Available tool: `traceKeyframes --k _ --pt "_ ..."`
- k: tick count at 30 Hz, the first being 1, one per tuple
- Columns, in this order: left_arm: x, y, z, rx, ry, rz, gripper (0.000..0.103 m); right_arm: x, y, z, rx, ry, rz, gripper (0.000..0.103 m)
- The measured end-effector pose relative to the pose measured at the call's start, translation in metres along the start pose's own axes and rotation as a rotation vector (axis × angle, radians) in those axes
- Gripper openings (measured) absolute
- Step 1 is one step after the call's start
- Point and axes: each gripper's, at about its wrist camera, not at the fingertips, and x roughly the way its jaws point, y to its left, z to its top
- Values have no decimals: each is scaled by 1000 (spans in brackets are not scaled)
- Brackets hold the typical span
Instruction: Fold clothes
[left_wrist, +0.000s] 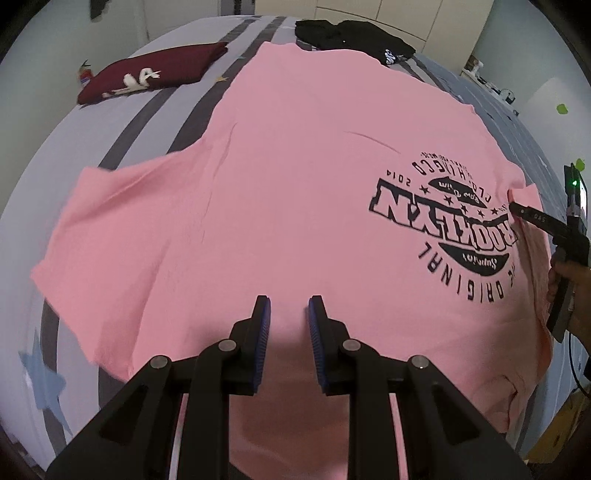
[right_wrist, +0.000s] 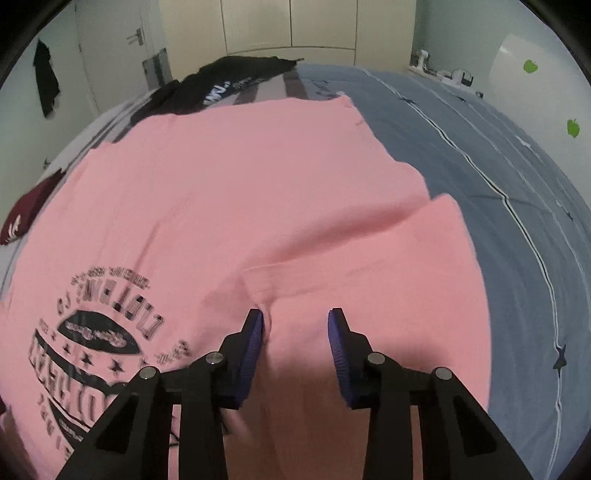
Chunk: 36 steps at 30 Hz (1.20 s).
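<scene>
Both grippers' jaws gape over the pink T-shirt; left gripper and right gripper should pinch matching shoulder edges; lift evenly.

The pink t-shirt runs off the bottom edge in both views, its black print blurred.

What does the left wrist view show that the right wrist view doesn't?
Only the left wrist view shows the right gripper from outside, at the pink T-shirt's edge, and the whole folded maroon garment.

Only the right wrist view shows the shirt's right sleeve, the blue-grey bedding and a white door.

Both show the shirt's black print and the black clothes.
</scene>
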Motion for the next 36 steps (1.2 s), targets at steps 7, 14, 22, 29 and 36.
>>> traceKeyframes --k 7,14,22,29,36 --pt "-19 -17 -18 -43 -38 12 19 -15 -22 -4 -5 -16 38 5" --pt "-36 -46 -12 -48 -77 10 19 -95 -118 -33 130 -101 40 5" --pt "-38 -74 -19 -23 -55 10 19 -165 -277 -140 357 -12 -181 5" --pt "-31 -86 -26 1 -24 21 19 -154 -314 -159 473 31 -137 8" --pt "-30 -91 -28 -5 -18 30 19 -117 -252 -145 417 60 -9 44"
